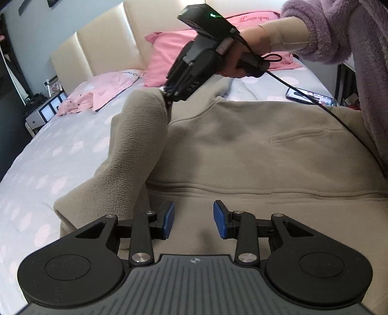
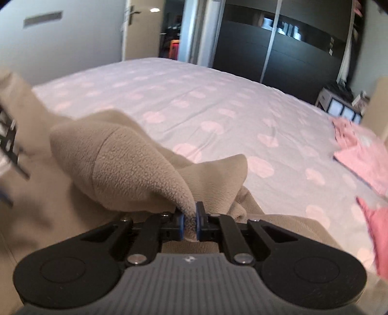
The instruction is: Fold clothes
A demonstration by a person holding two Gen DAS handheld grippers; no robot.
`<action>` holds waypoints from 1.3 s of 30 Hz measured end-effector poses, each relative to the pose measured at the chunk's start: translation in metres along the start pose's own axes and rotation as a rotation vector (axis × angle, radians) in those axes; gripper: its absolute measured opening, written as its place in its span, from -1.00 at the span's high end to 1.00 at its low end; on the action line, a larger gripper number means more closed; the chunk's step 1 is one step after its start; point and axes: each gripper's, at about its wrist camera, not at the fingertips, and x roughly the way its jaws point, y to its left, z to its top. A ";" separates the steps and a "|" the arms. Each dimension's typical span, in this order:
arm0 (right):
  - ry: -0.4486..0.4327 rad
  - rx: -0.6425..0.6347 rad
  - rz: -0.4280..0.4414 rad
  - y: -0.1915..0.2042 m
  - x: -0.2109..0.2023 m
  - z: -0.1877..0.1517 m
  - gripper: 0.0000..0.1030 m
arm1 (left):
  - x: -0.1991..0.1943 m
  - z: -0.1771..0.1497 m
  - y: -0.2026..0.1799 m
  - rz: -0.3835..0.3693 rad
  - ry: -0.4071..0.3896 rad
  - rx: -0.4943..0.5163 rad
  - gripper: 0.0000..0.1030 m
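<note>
The right gripper point(image 2: 190, 221) is pinching the fleece's point(image 1: 242, 150) sleeve point(image 1: 135, 145), lifting it at eleven o'clock of the left gripper point(image 1: 194, 219), which is hanging open and empty; next, I reckon, comes laying the sleeve across the body.

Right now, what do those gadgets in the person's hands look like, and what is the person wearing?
Each is a black tool. The left gripper has two fingers with blue pads, round black discs and a ribbed grey top. The right gripper shows a green light and a thin black cable. The person wears a fluffy lilac sleeve over a beige cuff.
</note>
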 end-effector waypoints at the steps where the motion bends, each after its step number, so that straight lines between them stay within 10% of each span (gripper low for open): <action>1: 0.000 -0.001 0.001 -0.003 0.002 0.005 0.81 | 0.010 0.000 0.002 0.022 0.024 -0.008 0.35; 9: 0.014 0.047 0.000 0.000 0.023 0.007 0.81 | 0.065 -0.003 0.024 0.030 0.075 -0.076 0.45; 19: 0.036 -0.025 0.022 0.018 0.029 -0.010 0.81 | 0.092 -0.021 0.035 0.379 0.187 0.064 0.82; 24: 0.052 -0.069 0.013 0.032 0.031 -0.021 0.81 | 0.102 -0.034 0.011 0.568 0.217 0.360 0.82; 32: 0.073 -0.155 0.002 0.046 0.032 -0.030 0.81 | 0.090 -0.054 0.045 0.585 0.345 0.124 0.82; 39: 0.076 -0.284 0.026 0.058 0.029 -0.042 0.69 | 0.048 -0.052 0.054 0.513 0.299 -0.079 0.74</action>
